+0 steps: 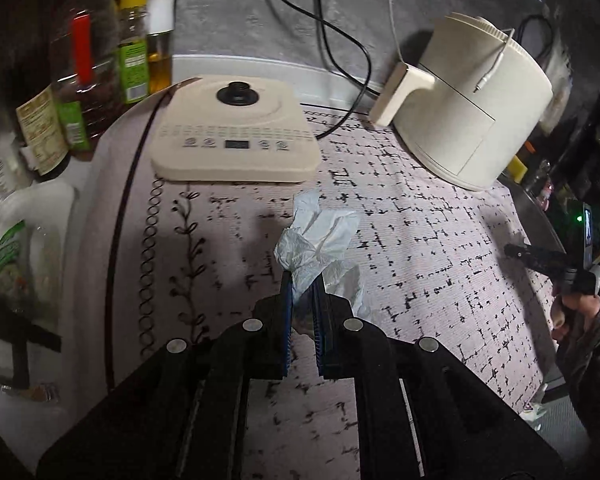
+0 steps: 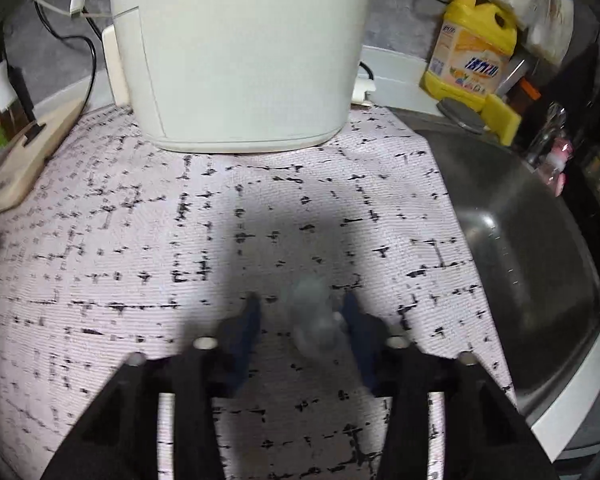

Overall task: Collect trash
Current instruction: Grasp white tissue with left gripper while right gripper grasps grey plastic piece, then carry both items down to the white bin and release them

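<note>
The left gripper (image 1: 303, 280) pinches a crumpled white tissue (image 1: 320, 240) above the patterned mat (image 1: 440, 240), lifted clear for disposal. The right gripper (image 2: 302, 308) hangs spread around a blurred pale scrap (image 2: 314, 312), apparently poised to close.

Open patterned cloth (image 1: 440, 240) lies ahead of both grippers. A flat cooker (image 1: 236, 136) blocks the far left, a tall cream appliance (image 2: 240, 52) the far middle. Bottles (image 1: 100, 64) line the left edge; a steel sink (image 2: 532, 264) drops away right.
</note>
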Demonstrator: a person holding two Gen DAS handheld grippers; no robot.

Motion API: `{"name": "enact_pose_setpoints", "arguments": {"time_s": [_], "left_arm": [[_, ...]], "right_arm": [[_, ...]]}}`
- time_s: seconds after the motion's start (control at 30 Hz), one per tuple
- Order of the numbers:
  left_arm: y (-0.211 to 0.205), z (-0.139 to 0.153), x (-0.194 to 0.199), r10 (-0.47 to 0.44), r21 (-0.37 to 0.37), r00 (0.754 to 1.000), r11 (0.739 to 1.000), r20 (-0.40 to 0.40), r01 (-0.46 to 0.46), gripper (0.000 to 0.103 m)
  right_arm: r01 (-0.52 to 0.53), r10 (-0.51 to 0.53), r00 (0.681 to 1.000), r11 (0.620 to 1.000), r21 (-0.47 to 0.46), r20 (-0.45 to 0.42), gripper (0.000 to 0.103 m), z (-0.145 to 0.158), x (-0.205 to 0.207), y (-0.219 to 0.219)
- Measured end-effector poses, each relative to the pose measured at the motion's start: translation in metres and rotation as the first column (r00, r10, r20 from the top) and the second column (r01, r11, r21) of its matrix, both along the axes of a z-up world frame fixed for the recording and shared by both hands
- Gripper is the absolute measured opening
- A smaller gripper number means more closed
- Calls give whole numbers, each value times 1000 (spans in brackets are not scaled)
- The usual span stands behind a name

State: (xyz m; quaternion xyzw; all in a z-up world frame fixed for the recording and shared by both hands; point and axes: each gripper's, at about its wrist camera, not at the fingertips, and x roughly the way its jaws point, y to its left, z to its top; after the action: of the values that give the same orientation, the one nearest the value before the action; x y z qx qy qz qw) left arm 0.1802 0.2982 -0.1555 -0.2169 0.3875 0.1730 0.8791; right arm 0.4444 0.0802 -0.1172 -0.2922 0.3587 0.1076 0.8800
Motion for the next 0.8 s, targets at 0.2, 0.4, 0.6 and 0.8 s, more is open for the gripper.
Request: {"name": "enact_pose_setpoints", "arguments": {"time_s": [0.2, 0.4, 0.6, 0.8], "left_arm": [[-13, 4, -9, 8, 3, 1000, 1000, 9, -8, 10], [-46, 8, -6, -22, 2, 1000, 1000, 19, 22, 10], [-99, 8, 1, -92, -5, 996, 996, 12, 92, 10], [-161, 10, 8, -191, -10, 982, 981, 2, 191, 10]], "right_arm": [[-33, 32, 999, 998, 55, 12, 24, 13, -26, -1], [-94, 94, 996, 990, 109, 10, 24, 22, -71, -14], [-80, 81, 997, 979, 186, 2, 24, 37, -116, -69], [-22, 28, 999, 968, 250, -21, 24, 48, -154, -139]]}}
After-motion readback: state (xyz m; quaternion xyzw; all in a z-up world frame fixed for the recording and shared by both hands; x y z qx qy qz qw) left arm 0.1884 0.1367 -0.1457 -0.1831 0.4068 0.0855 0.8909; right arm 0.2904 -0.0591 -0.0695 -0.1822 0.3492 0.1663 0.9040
